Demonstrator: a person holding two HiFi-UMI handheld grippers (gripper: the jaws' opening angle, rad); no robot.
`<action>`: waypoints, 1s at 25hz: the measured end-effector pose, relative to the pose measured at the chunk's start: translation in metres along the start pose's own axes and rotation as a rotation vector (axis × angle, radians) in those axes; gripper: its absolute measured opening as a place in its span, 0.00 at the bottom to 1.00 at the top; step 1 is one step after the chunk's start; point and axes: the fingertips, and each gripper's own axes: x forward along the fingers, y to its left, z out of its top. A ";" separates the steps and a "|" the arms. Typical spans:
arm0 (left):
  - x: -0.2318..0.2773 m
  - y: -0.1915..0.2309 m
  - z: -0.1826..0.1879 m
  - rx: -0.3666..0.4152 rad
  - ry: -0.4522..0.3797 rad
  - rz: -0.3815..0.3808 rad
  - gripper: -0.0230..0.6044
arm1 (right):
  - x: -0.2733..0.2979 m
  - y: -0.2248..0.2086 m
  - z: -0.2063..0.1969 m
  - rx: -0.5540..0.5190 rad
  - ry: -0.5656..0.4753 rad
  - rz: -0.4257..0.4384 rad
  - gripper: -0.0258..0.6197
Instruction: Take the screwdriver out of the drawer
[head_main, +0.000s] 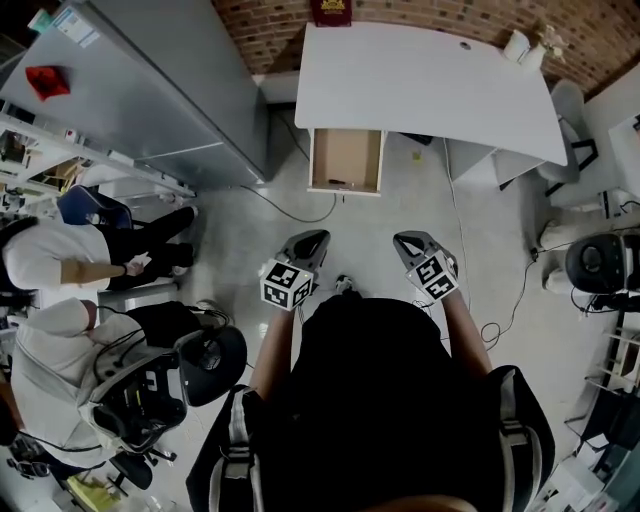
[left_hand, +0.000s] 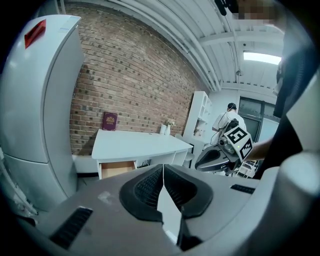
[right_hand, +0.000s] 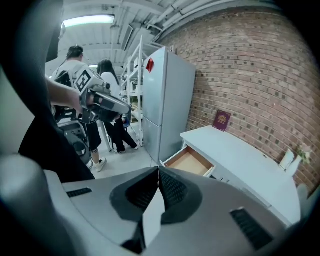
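Both left gripper (head_main: 312, 240) and right gripper (head_main: 412, 241) are hanging pinched together, empty; drawer (head_main: 346, 155) is gaping at twelve o'clock; stepping closer before spreading jaws is looking wisest.

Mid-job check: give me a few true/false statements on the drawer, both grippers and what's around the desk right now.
1. The drawer of the white desk is pulled open. True.
2. The left gripper is shut on the screwdriver. False: its jaws are together on nothing. A small dark item, likely the screwdriver, lies near the drawer's front edge.
3. The right gripper is inside the drawer. False: it is held over the floor, close to the person and short of the desk, jaws together.
4. A dark red book stands at the back of the desk by the brick wall. True.
5. The fridge is on the desk's right. False: in the head view it is on the left.
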 end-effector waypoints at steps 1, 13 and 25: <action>-0.001 0.004 0.001 0.002 -0.001 -0.002 0.07 | 0.007 0.003 0.001 -0.013 0.002 0.007 0.13; -0.023 0.049 -0.004 -0.032 -0.014 0.040 0.07 | 0.057 0.020 0.028 -0.093 0.035 0.068 0.13; -0.037 0.066 -0.008 -0.045 -0.031 0.063 0.07 | 0.076 0.024 0.054 -0.132 0.020 0.074 0.13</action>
